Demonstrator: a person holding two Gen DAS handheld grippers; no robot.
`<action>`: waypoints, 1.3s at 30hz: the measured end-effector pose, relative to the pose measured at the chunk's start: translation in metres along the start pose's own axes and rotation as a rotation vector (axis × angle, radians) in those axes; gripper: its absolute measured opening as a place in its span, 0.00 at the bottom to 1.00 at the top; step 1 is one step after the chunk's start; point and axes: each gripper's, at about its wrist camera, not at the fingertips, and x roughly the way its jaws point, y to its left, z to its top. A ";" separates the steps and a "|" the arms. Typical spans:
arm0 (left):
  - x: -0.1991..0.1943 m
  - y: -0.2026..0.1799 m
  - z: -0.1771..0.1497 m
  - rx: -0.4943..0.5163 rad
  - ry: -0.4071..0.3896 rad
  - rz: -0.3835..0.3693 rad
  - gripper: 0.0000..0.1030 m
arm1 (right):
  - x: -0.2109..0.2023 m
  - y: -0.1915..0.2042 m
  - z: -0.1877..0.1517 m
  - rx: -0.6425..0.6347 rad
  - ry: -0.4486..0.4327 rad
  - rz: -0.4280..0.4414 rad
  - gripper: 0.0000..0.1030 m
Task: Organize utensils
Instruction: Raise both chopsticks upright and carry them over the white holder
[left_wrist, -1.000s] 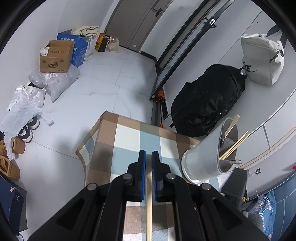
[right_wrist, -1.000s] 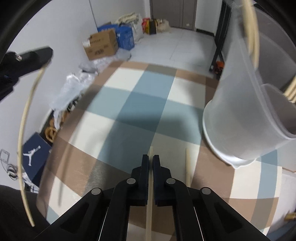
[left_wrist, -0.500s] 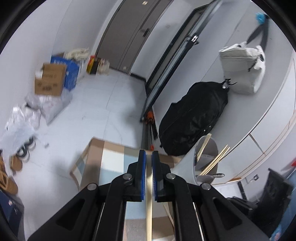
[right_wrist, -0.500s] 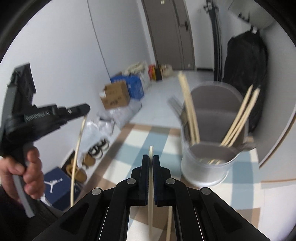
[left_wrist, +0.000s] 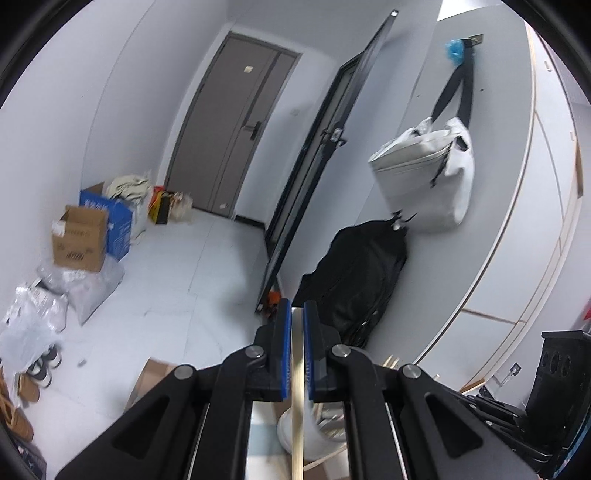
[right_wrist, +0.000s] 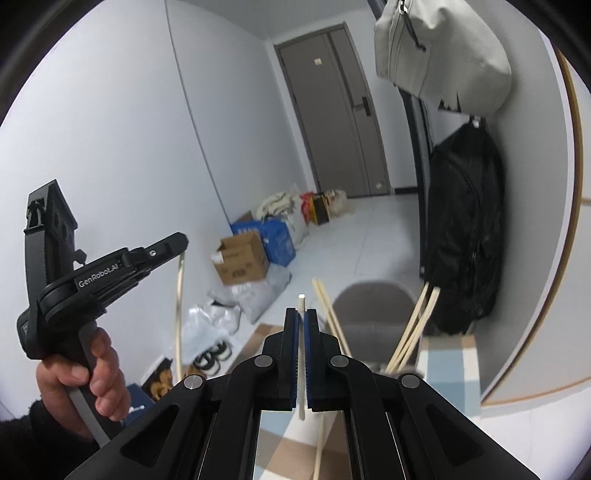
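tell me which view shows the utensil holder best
The right wrist view. There the utensil holder shows its open rim and back wall, with chopsticks leaning inside. The left wrist view shows only a sliver of the utensil holder low in the picture, mostly hidden behind the left tongs.

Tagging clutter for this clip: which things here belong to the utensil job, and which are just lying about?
Job:
- left gripper, shut on a chopstick
- right gripper, shut on a chopstick
- holder with chopsticks
- checked table

Lying about:
- black backpack
- white bag
- boxes
- shoes
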 end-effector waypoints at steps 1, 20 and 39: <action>0.002 -0.004 0.004 0.010 -0.010 -0.001 0.02 | -0.002 -0.002 0.005 -0.003 -0.009 -0.002 0.02; 0.048 -0.038 0.009 0.059 -0.173 -0.165 0.02 | -0.016 -0.056 0.063 -0.006 -0.065 -0.051 0.02; 0.088 -0.051 -0.031 0.196 -0.234 -0.110 0.02 | 0.008 -0.087 0.038 0.034 -0.052 -0.021 0.02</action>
